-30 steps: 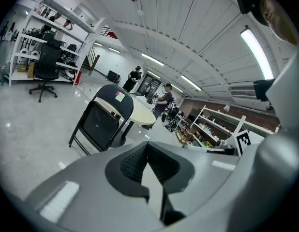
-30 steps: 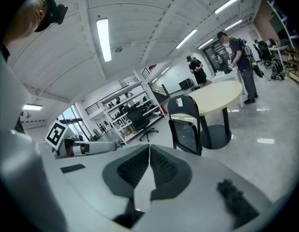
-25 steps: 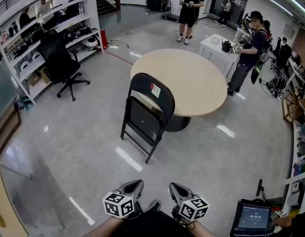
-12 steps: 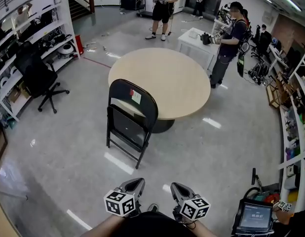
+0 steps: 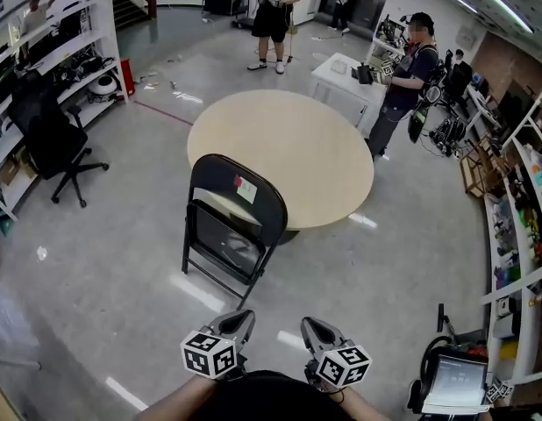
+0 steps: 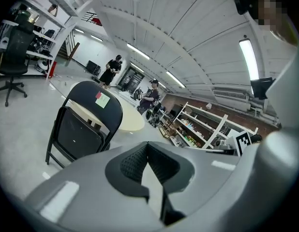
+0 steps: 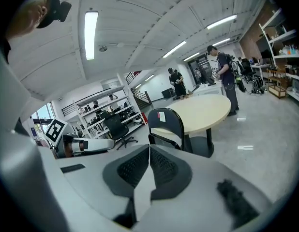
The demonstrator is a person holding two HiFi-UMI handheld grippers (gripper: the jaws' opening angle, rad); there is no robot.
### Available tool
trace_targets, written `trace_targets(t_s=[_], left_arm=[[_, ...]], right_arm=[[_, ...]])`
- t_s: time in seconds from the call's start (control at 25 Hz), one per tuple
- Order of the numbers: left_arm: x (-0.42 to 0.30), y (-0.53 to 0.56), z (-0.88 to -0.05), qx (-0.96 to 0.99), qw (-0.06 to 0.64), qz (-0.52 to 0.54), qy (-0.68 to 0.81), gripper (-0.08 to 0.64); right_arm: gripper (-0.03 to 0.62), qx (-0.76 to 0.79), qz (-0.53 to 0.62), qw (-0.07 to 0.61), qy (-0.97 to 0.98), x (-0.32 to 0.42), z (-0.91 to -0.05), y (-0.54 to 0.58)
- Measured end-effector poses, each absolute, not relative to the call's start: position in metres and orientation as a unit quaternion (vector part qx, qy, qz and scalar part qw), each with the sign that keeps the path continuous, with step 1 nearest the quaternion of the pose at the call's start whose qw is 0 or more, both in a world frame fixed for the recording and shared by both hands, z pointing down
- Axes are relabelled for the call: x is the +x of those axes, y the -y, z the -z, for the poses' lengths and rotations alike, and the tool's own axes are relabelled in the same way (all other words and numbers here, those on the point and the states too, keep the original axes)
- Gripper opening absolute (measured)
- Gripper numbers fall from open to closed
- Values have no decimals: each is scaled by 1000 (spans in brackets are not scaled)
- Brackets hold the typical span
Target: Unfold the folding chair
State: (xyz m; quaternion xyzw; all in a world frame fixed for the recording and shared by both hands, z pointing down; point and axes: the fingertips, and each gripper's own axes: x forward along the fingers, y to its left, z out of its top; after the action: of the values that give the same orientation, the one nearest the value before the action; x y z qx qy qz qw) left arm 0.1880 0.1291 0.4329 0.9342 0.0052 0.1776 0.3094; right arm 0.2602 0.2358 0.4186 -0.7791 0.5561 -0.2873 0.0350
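1. Polished grey floor [image 5: 96,305] fills a workshop room. Shelving and a black office chair [image 5: 47,134] stand at the left, and people stand beyond a round counter [image 5: 288,147].
2. Folding chair [image 5: 231,226]: black and upright on its legs on the floor, with the seat [image 5: 220,246] flipped up against the frame and its back turned toward me. It stands at the near edge of the round counter; I cannot tell whether the two touch. A small sticker [image 5: 246,188] sits on the backrest [image 5: 217,175].
3. Left claw [image 5: 238,323]: jaws pressed together with nothing between them, well short of the chair.
4. Right claw [image 5: 311,330]: jaws likewise closed and empty, beside the left one and aimed toward the chair.
5. Handling, as I judge it: the metal tube frame looks stiff and moderately heavy. Its painted surface is probably slick under a claw. The hinge links may bind and then give suddenly, and the feet may skate on the glossy floor.
6. Where I would take hold: one claw on the top curve of the backrest to steady the frame, the other on the free edge of the seat to swing it down. Both claws must open first. I judge that the unfolding is not yet begun.
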Motion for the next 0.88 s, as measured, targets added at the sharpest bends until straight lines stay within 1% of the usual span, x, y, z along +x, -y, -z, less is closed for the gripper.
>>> trace_targets(t_s=[0.24,0.64,0.88], left_arm=[[187,-88,-434,933,318,-167,-12,11],[153,-33,-461,923,346,-165,23,11],[148,-24,-466,921,350,-168,33,12]], right_arm=[[8,-782,286,19,-554,258,-417,-195],[8,-769,293,-14,-569,241,-424,-146],[8,-757,300,-13,-580,236,-431,-132]])
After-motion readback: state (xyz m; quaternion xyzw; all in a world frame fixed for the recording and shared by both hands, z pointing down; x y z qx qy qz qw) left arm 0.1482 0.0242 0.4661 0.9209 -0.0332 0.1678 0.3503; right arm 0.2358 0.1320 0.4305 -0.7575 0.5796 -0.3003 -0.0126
